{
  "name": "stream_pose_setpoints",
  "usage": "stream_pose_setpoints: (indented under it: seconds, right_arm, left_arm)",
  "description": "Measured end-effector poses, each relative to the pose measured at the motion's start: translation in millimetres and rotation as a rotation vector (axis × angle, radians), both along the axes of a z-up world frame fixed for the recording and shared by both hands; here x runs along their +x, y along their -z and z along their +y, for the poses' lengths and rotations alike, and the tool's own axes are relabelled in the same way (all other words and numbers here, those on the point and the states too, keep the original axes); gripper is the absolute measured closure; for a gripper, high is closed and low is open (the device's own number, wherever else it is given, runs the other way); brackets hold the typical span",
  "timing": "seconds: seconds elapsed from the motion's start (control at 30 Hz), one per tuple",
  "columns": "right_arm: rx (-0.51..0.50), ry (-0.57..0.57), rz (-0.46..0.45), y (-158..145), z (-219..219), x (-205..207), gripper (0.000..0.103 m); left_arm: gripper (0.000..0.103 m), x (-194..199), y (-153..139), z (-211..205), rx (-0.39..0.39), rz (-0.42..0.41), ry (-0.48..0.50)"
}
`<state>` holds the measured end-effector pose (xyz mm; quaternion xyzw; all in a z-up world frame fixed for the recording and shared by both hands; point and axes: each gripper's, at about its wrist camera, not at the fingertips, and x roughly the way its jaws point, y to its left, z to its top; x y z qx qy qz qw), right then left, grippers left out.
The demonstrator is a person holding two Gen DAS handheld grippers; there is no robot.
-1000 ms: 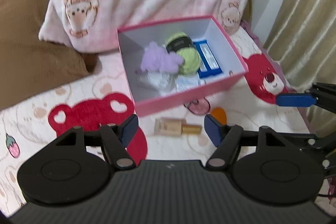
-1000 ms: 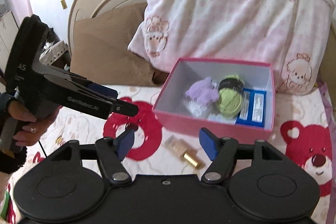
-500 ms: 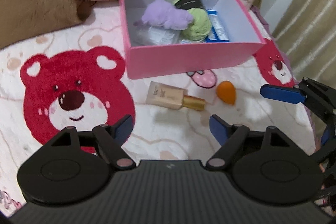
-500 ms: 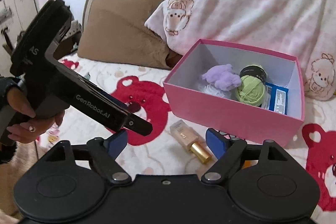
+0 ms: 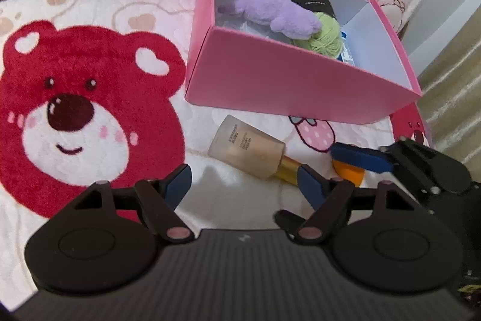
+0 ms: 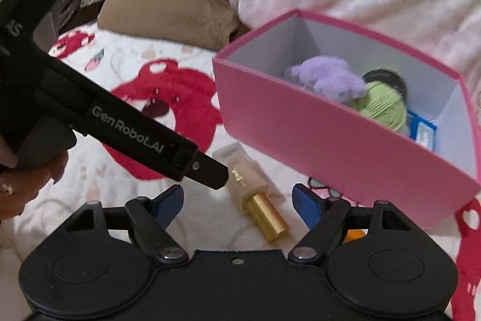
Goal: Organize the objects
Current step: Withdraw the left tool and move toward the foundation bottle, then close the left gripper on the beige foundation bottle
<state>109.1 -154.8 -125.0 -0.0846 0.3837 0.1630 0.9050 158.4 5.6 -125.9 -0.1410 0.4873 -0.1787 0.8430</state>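
Both tools close in on the bed's leftovers: the left tool [image 5: 243,181], empty and narrowing, frames the foundation bottle [image 5: 248,151]; the right tool [image 6: 237,200], likewise, nears the orange sponge [image 5: 348,170]. Next: grip and drop into the pink box [image 5: 285,80].

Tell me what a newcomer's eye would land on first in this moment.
Probably the open pink box on the bed, with a purple plush and green yarn inside. Then the big red bear print on the blanket to its left, and the foundation bottle lying in front of the box.
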Motion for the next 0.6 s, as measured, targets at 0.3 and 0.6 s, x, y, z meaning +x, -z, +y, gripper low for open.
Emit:
stream_pose_setpoints:
  seconds: [0.3,0.6]
  right_arm:
    - [-0.057,0.0,0.077,38.3,5.2,34.4,0.046]
    - [0.099,0.123,0.128,38.7,0.3,23.0,0.061]
  left_arm:
    - [0.054,9.7,27.2,5.4,-0.079,0.037,-0.054]
    - [0.067,6.4,38.5,14.4,-0.216,0.079,-0.102]
